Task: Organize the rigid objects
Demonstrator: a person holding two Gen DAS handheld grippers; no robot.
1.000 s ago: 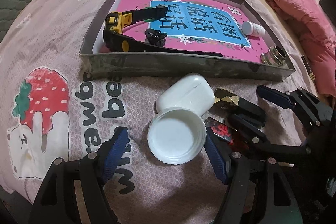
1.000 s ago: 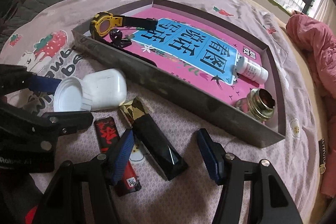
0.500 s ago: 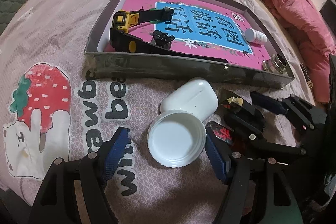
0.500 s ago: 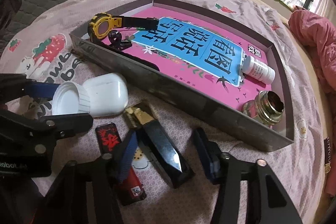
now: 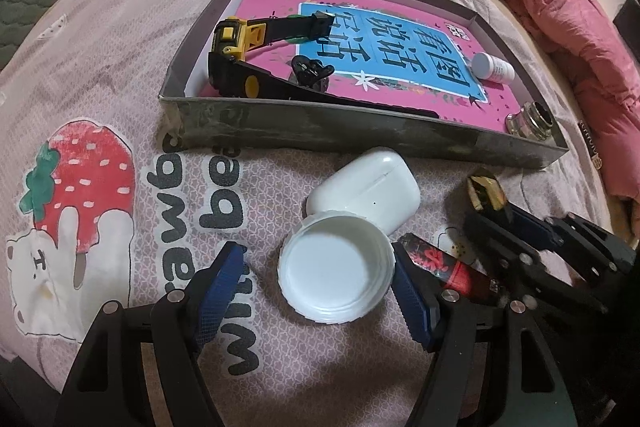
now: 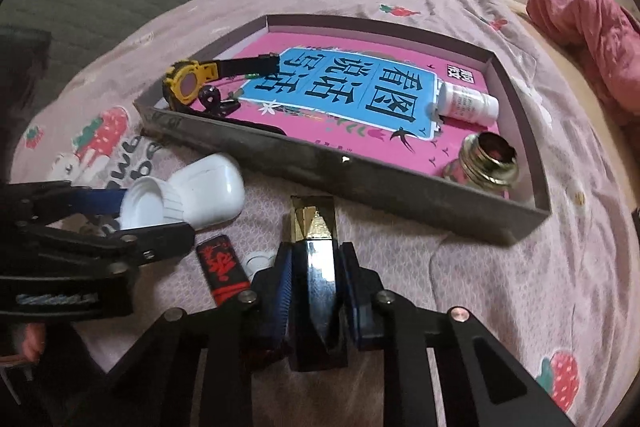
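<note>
My right gripper [image 6: 316,267] is shut on a black faceted tube with a gold end [image 6: 313,223], which lies on the bedspread just in front of the grey tray [image 6: 360,183]. In the left wrist view the same tube [image 5: 486,195] shows at the right, clamped between the right gripper's fingers. My left gripper [image 5: 316,267] stands open around an upturned white cap [image 5: 336,279]; the right pad is next to its rim and the left pad is well clear. A white earbud case [image 5: 368,183] touches the cap's far side. A red and black lighter [image 5: 436,259] lies between the two grippers.
The tray holds a pink and blue book [image 5: 384,39], a yellow and black watch [image 5: 240,39], a small black clip [image 5: 310,71], a white bottle [image 5: 492,67] and a glass jar [image 5: 530,119]. A pink quilt [image 5: 560,7] is bunched at the right.
The right gripper's jaws closed from wide open onto the black tube and it rolled, so the tube now points straight ahead. The left gripper and the cap stayed put.
</note>
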